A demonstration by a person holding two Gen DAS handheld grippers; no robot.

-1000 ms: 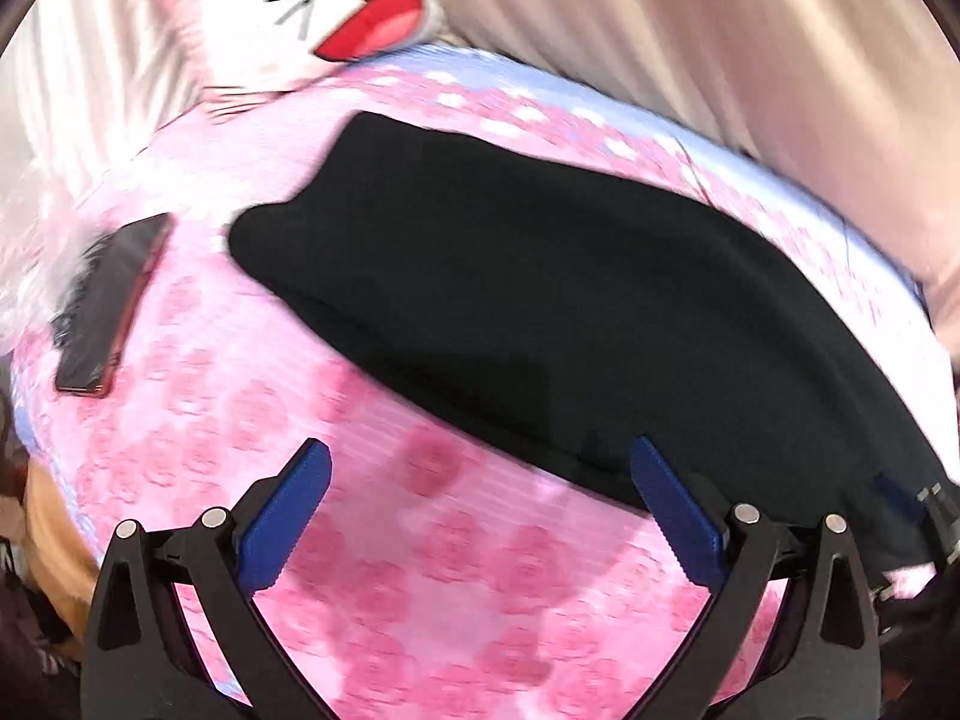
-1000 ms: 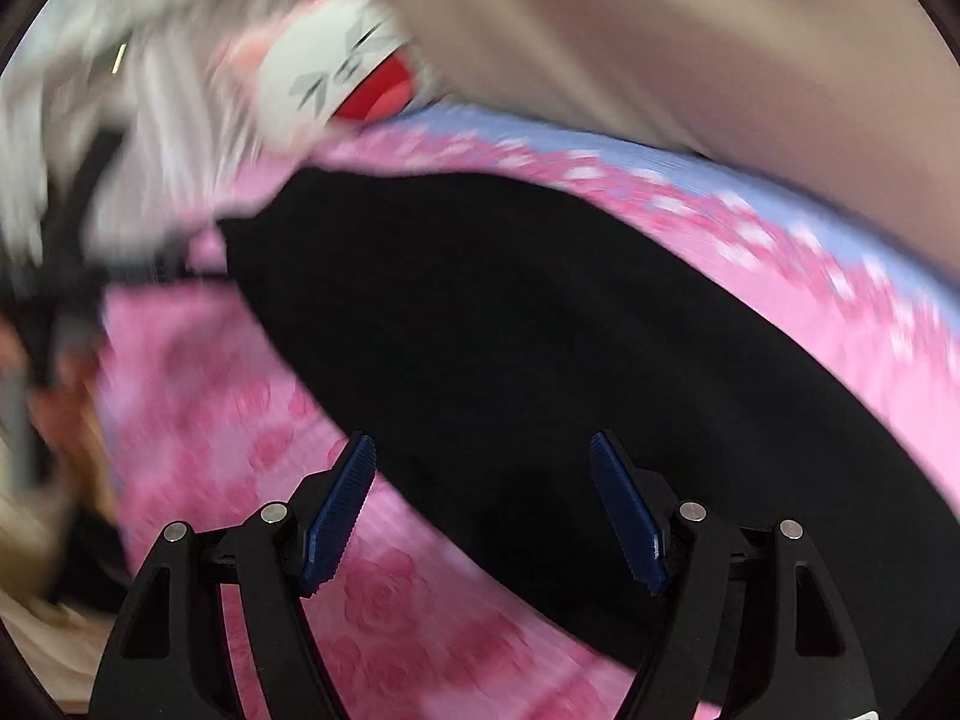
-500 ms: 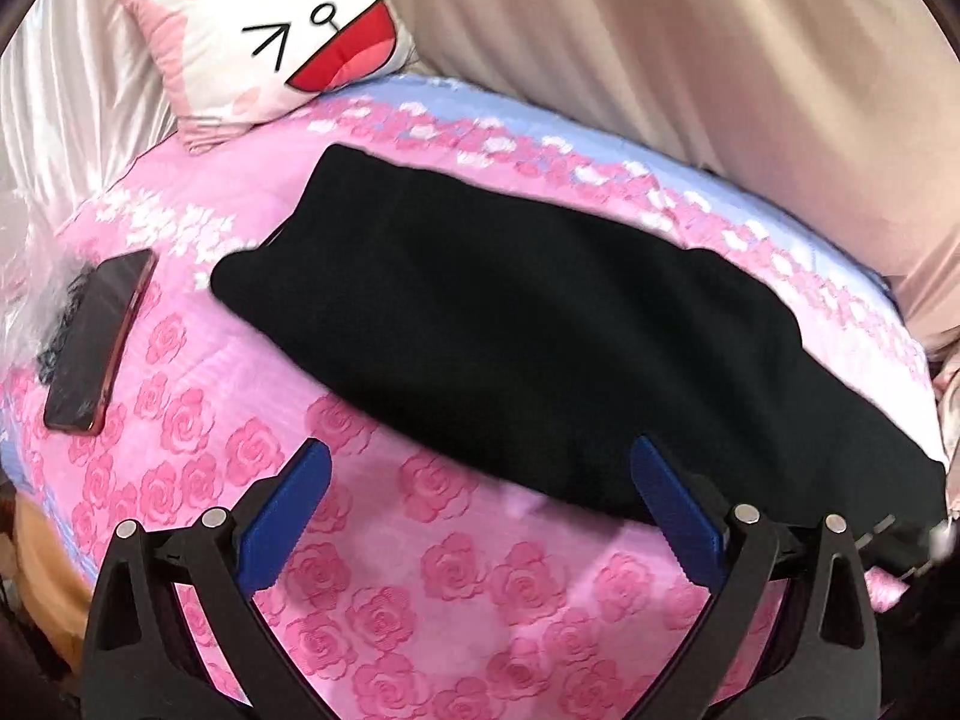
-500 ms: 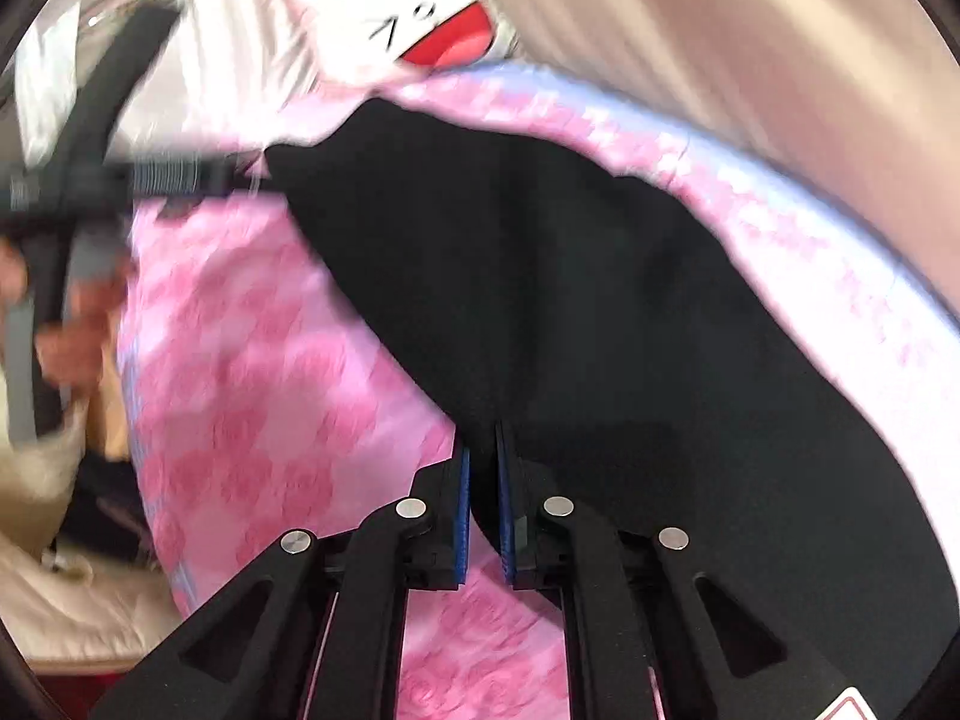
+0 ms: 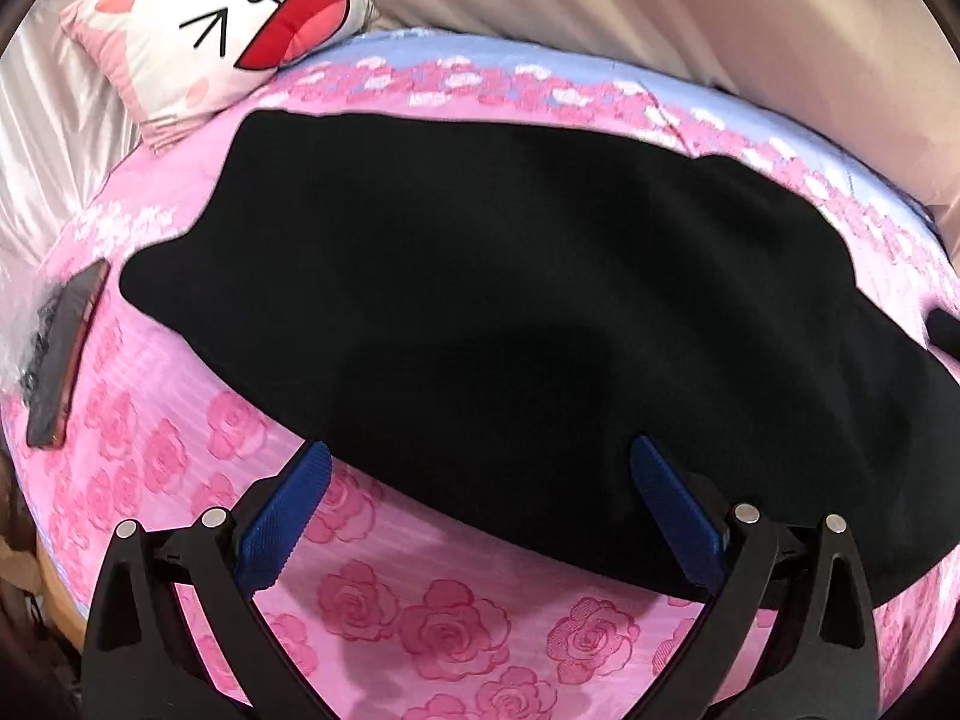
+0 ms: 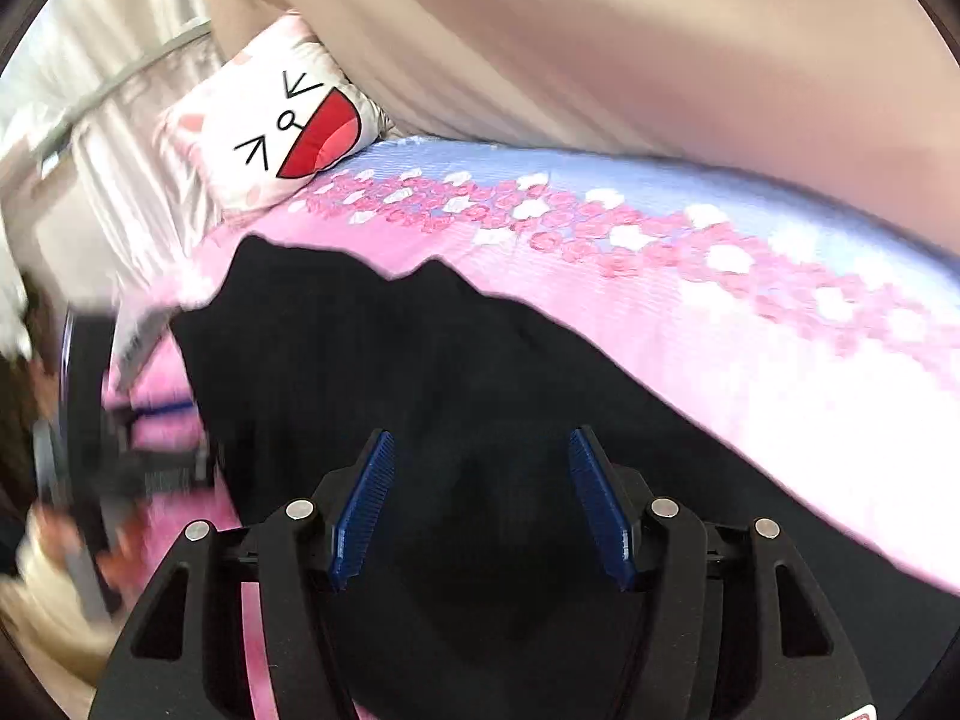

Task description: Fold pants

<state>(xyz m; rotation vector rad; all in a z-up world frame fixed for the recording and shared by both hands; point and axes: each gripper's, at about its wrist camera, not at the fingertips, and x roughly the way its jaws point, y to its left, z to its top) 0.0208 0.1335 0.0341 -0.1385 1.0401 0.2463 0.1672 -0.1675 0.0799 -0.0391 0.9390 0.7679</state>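
Black pants (image 5: 510, 312) lie flat and lengthwise across a pink rose-print bedspread (image 5: 420, 618). My left gripper (image 5: 480, 459) is open just above the pants' near edge, with dark cloth between and beyond its blue pads and nothing gripped. In the right wrist view the pants (image 6: 372, 348) fill the lower middle. My right gripper (image 6: 480, 441) hovers over them with its jaws opening. The cloth lies below the pads (image 6: 363, 510), which do not press on it. The left gripper (image 6: 120, 450) shows as a blur at the left edge there.
A cartoon-face pillow (image 5: 228, 30) leans at the head of the bed. A dark phone (image 5: 66, 354) lies on the bedspread left of the pants, beside crinkled plastic. A beige curtain (image 6: 600, 48) hangs behind the bed. A person's hand (image 6: 42, 534) is blurred at the left.
My right gripper closed on the pants' edge half a second ago and has since opened again and shifted over the cloth. My left gripper has moved in lower toward the pants' near edge.
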